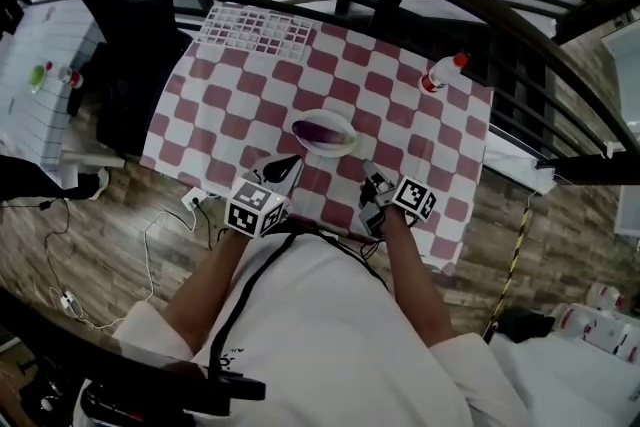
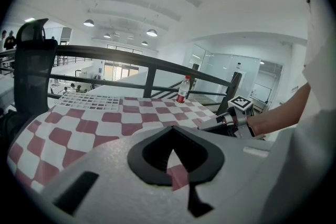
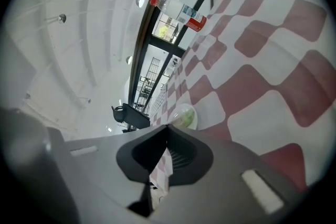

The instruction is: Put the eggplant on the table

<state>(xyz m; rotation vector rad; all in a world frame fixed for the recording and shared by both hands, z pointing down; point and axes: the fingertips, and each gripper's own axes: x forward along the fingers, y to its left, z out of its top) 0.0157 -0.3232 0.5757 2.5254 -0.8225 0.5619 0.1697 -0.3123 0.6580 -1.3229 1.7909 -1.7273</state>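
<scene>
- Eggplant (image 1: 322,129): purple, lying in a white bowl (image 1: 342,146) near the middle of the checkered table (image 1: 230,105), so not yet on the cloth itself.
- Left gripper (image 1: 284,169): jaws closed tip to tip, nothing between them, hovering at the near table edge just short of the bowl.
- Right gripper (image 1: 369,177): jaws also pinched together and empty, beside the left one and near the bowl's right side.
- Water bottle (image 1: 441,74): red cap and label, at the far right table edge.
- White grid rack (image 1: 255,30): flat at the far left corner.
</scene>
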